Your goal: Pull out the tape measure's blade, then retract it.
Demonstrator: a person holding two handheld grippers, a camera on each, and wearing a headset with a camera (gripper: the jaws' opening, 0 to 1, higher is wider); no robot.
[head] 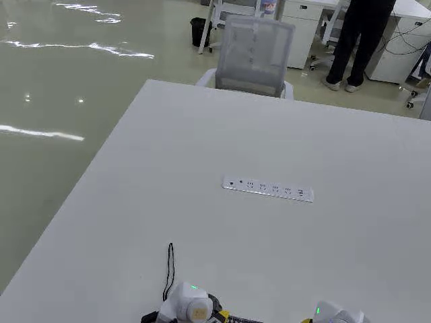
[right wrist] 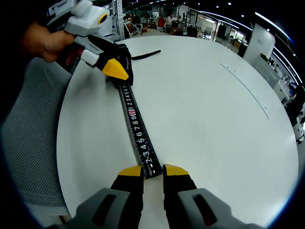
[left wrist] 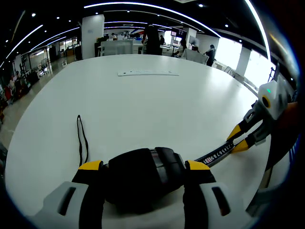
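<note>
Far left, the wrist strap point(left wrist: 82, 138) is left slack on the bench point(left wrist: 157, 100), trailing from the tape measure point(left wrist: 143, 183) and caught on nothing. The tape measure is set on the bench near the front edge and is clamped across its black body by the left gripper point(left wrist: 144, 167), fingers point(left wrist: 90, 167) closed on both flanks. This is judged to be an anchor, so that the pull is reacted and the body isn't dragged. From the body's right side the blade point(left wrist: 217, 155) is run out low and flat along the bench, scale face up, with only a short length exposed. Kept flat like that, it is supported by the bench and buckling is avoided. At the right, the blade's end is pinched by the right gripper point(right wrist: 152, 171), fingers point(right wrist: 131, 172) set narrow with the tip between them. A grip at the very tip is judged to keep the pull in line with the blade and to allow a controlled feed-back later. Pull-out is judged to be in hand and only partly done; retraction is not yet done. Risk: if the tip slips, the blade could be snapped back by the spring.
</note>
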